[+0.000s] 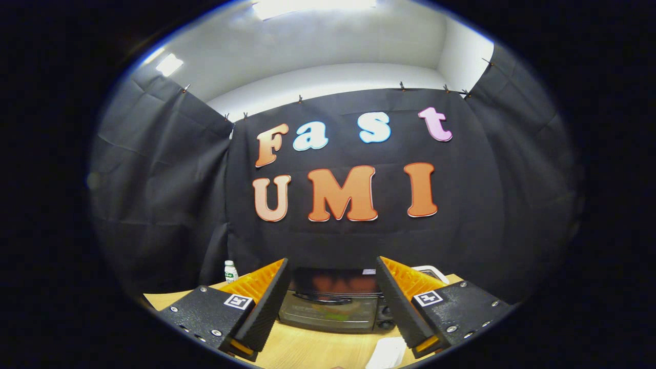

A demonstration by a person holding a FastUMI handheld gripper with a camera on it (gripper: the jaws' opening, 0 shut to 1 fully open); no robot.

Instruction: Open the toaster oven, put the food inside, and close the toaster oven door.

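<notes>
Claw hangs wide open, empty, above the bench; oven door looks shut, so a high approach may miss its handle.

Jaws spread wide, bare bench open up to toaster oven; bottle off its left, white sheet near front.

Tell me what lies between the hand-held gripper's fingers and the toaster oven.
Bare wooden table in the gripper view. The hand-held gripper is open, and the closed toaster oven sits just ahead between its fingers.
</notes>
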